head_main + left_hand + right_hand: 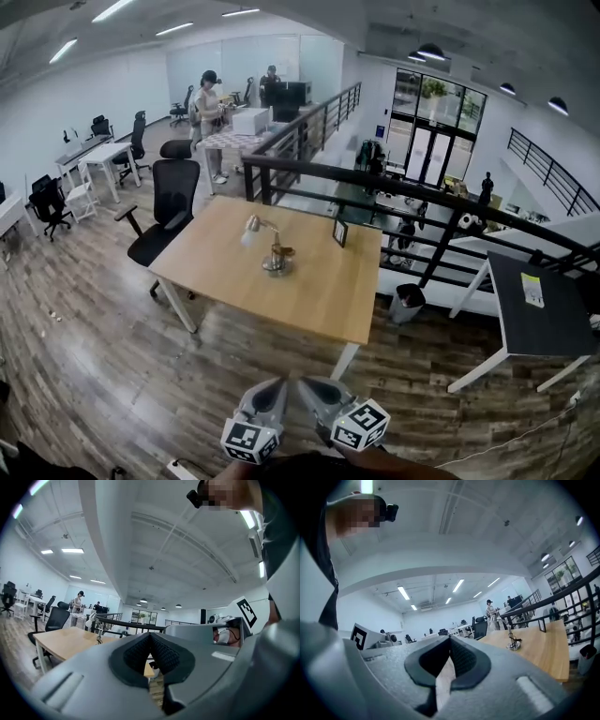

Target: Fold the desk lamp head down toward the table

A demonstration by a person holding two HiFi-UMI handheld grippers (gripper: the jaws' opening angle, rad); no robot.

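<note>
where wooden table [319, 292] spreads, metal lamp [276, 255] arches.

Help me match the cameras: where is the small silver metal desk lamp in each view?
Head view: silver metal desk lamp, picture centre.
Left gripper view: lamp left of centre, small.
Right gripper view: lamp right of centre.
Shared landmark: the light wooden table under it.

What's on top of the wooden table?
The wooden table holds the desk lamp near its middle and a small dark frame by its far edge. The spot under the lamp's base is covered.
</note>
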